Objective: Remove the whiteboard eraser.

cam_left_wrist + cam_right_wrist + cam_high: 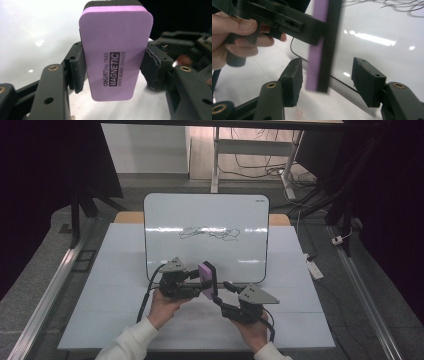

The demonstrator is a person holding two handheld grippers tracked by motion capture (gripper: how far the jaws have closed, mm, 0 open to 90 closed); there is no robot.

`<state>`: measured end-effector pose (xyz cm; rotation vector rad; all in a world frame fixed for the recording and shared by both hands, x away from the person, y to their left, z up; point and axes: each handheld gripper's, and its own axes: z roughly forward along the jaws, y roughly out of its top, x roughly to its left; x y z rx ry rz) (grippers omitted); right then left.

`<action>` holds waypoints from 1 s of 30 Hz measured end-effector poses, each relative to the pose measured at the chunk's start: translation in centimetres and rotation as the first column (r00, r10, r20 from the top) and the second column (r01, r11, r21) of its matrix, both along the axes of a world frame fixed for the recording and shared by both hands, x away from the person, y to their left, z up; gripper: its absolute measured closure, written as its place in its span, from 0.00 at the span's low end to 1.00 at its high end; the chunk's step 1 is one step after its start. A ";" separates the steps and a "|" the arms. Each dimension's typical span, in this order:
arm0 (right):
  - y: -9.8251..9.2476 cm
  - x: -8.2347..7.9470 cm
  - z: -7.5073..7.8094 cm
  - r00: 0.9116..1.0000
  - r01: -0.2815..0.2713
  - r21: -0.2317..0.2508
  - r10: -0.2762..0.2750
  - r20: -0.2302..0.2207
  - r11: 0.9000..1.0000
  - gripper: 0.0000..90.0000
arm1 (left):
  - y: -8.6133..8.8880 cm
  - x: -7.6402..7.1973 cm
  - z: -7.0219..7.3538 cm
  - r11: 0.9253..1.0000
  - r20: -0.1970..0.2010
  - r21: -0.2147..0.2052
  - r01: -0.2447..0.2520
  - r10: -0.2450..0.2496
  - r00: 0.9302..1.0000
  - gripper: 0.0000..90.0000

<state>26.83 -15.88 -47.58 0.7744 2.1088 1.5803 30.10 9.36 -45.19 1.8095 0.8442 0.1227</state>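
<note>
Left gripper (113, 67) pads clamped on smooth purple foam eraser (115, 50), felt-backed, round-cornered; right gripper (325, 82) jaws apart around it, untouching.

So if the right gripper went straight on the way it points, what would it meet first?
Probably the purple eraser, hanging between the open jaws of the right gripper and clamped by the left gripper. Beyond it lies the whiteboard; depth is hard to judge.

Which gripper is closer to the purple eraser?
Left. The left gripper is clamped on the purple eraser, pads pressing its two sides. The right gripper is open, the eraser between its pads but untouched.
</note>
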 end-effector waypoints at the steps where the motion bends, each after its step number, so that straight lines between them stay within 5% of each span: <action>1: -0.6 0.0 0.2 1.000 0.005 -0.002 -0.005 -0.001 1.000 0.44 | 0.3 0.0 0.2 1.000 0.003 0.002 -0.006 0.006 1.000 0.46; 7: -4.3 0.2 0.5 0.997 0.070 -0.019 -0.071 -0.038 0.997 0.42 | 2.0 -0.4 1.2 0.998 0.028 0.039 -0.040 0.039 0.999 0.46; 9: -5.8 0.2 0.2 0.994 0.103 -0.062 -0.106 -0.032 0.993 0.42 | 2.6 -0.6 1.5 0.998 0.041 0.048 -0.049 0.047 0.998 0.46; 16: -11.1 0.0 -0.9 0.980 0.187 -0.098 -0.193 -0.055 0.978 0.40 | 4.1 -0.9 2.0 0.995 0.063 0.060 -0.080 0.077 0.995 0.46; 27: -12.7 0.5 -1.9 0.983 0.166 -0.141 -0.175 -0.054 0.976 0.40 | 4.5 -1.0 2.5 0.986 0.113 0.120 -0.117 0.103 0.988 0.46; 30: -12.6 0.6 -1.9 0.983 0.163 -0.147 -0.173 -0.059 0.976 0.40 | 4.5 -1.0 2.8 0.978 0.143 0.160 -0.135 0.112 0.983 0.46</action>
